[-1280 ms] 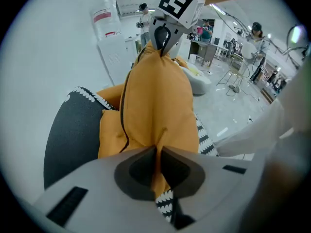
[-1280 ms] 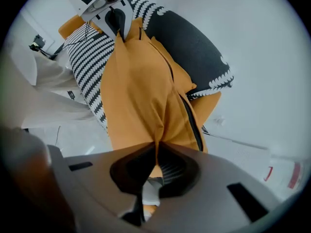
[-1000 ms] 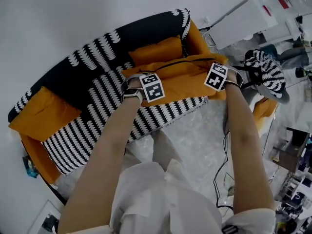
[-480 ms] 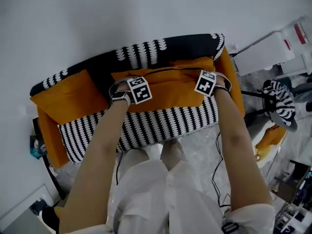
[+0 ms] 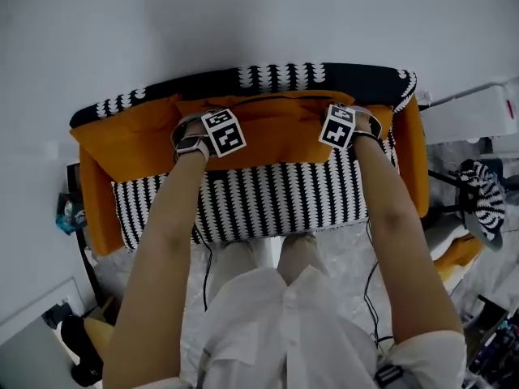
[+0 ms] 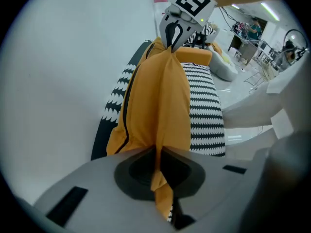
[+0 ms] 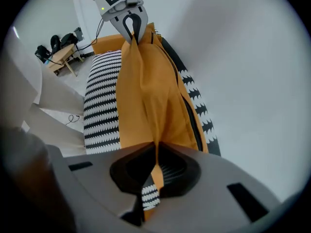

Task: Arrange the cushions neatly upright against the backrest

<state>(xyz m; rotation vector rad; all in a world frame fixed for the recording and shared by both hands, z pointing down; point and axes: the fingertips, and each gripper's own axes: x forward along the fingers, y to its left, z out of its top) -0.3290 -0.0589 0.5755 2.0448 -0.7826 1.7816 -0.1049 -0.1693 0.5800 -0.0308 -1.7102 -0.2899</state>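
A long orange cushion point(image 5: 276, 128) stretches between my two grippers along the black-and-white sofa's backrest point(image 5: 280, 77), above the striped seat point(image 5: 276, 197). My left gripper point(image 5: 207, 132) is shut on the cushion's left end, with fabric pinched in its jaws point(image 6: 156, 155). My right gripper point(image 5: 350, 124) is shut on the right end, cloth likewise pinched point(image 7: 156, 153). In the left gripper view the cushion point(image 6: 160, 91) runs to the right gripper point(image 6: 181, 21); in the right gripper view the cushion point(image 7: 146, 91) runs to the left gripper point(image 7: 125, 13). Another orange cushion point(image 5: 122, 148) leans at the sofa's left end.
Orange sofa arms point(image 5: 415, 164) flank the seat. A white wall point(image 5: 243, 14) stands right behind the sofa. A black-and-white striped cushion point(image 5: 485, 205) sits on a stand to the right. White equipment point(image 5: 478, 112) is beside it, and cables point(image 5: 369, 298) lie on the floor.
The orange cushion, held by both grippers throughout, has gone from lying over the seat back toward the backrest. The head view has swung so that the sofa now lies square ahead.
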